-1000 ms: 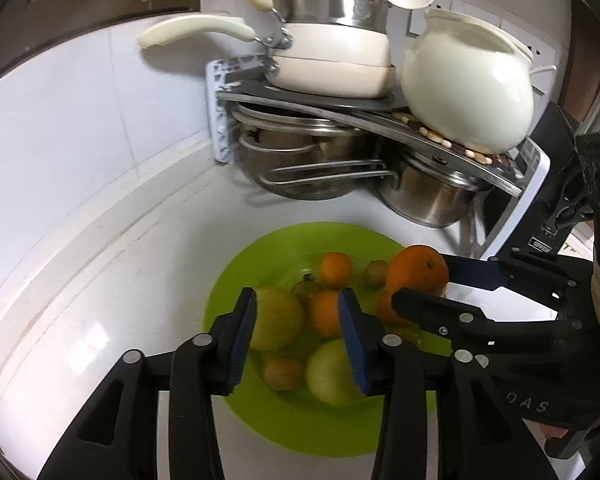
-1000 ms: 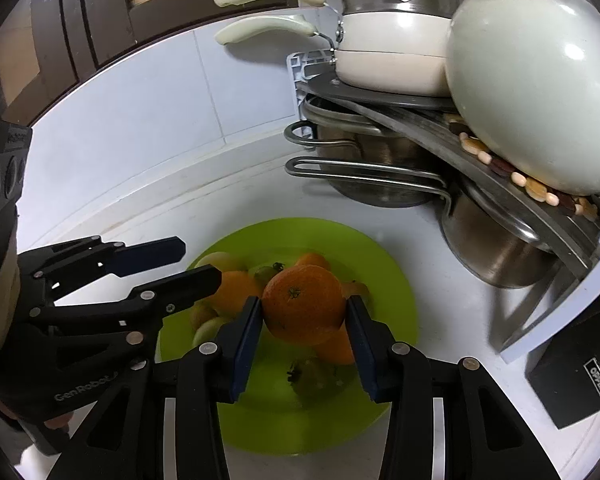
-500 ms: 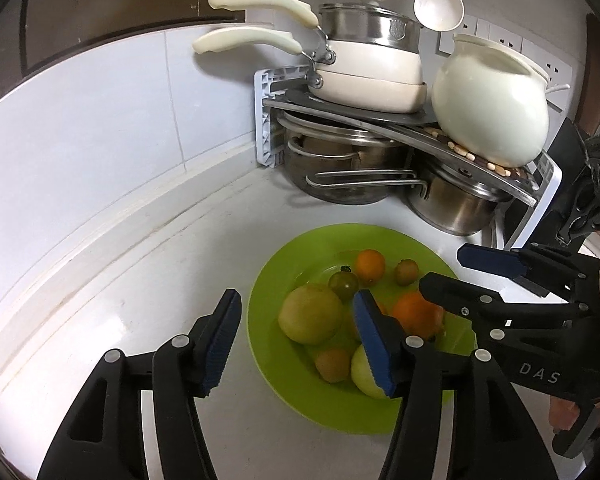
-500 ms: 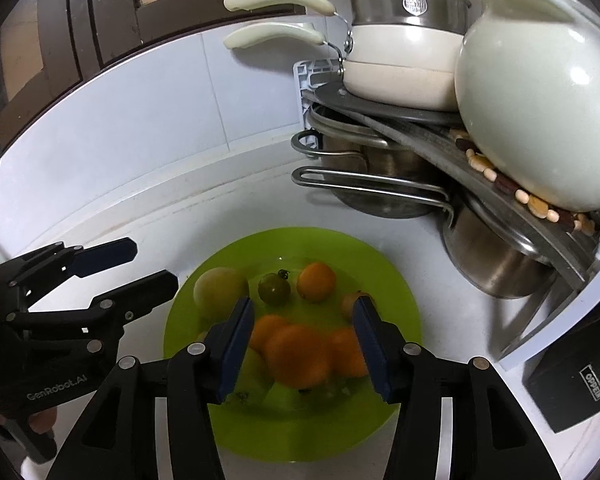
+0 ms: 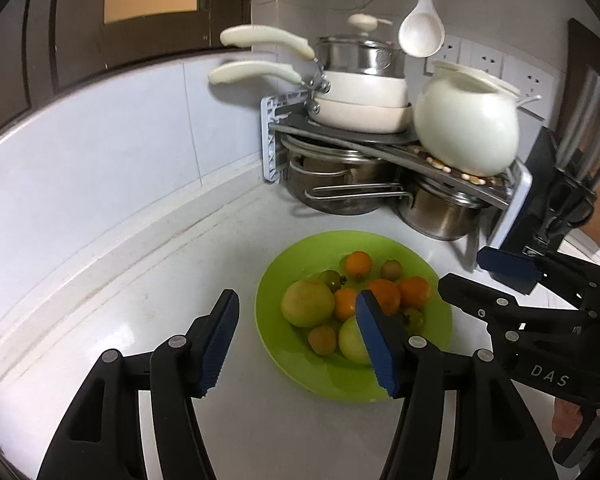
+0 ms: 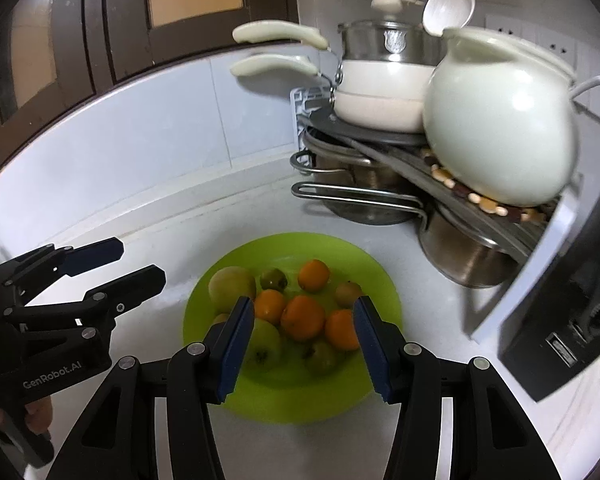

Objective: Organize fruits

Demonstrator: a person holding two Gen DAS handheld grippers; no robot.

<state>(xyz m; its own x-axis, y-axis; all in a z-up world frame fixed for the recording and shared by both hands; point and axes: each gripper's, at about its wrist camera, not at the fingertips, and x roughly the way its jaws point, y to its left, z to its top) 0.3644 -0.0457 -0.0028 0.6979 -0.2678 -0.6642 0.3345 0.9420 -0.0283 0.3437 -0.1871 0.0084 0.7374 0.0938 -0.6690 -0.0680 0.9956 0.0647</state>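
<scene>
A lime-green plate (image 5: 428,380) (image 6: 364,264) on the white counter holds several fruits: oranges (image 6: 302,318) (image 5: 358,262), a large yellow-green fruit (image 5: 307,303) (image 6: 232,283), green apples (image 6: 265,342) and small brownish ones (image 5: 322,340). My left gripper (image 5: 298,344) is open and empty, held above the plate's near left side. My right gripper (image 6: 304,346) is open and empty, above the plate's near edge. Each gripper shows in the other's view, the right one (image 5: 488,276) and the left one (image 6: 128,264).
A corner rack (image 5: 380,148) at the back holds cream pans, a white pot (image 5: 466,128) (image 6: 500,120) and steel pots (image 5: 436,210) underneath. A white ladle (image 5: 422,28) hangs on the wall. A black box (image 6: 572,320) stands to the right. Tiled wall runs along the left.
My right gripper has let go of the large orange, which now lies on the plate. Both grippers have opened wider and pulled back and up from the plate.
</scene>
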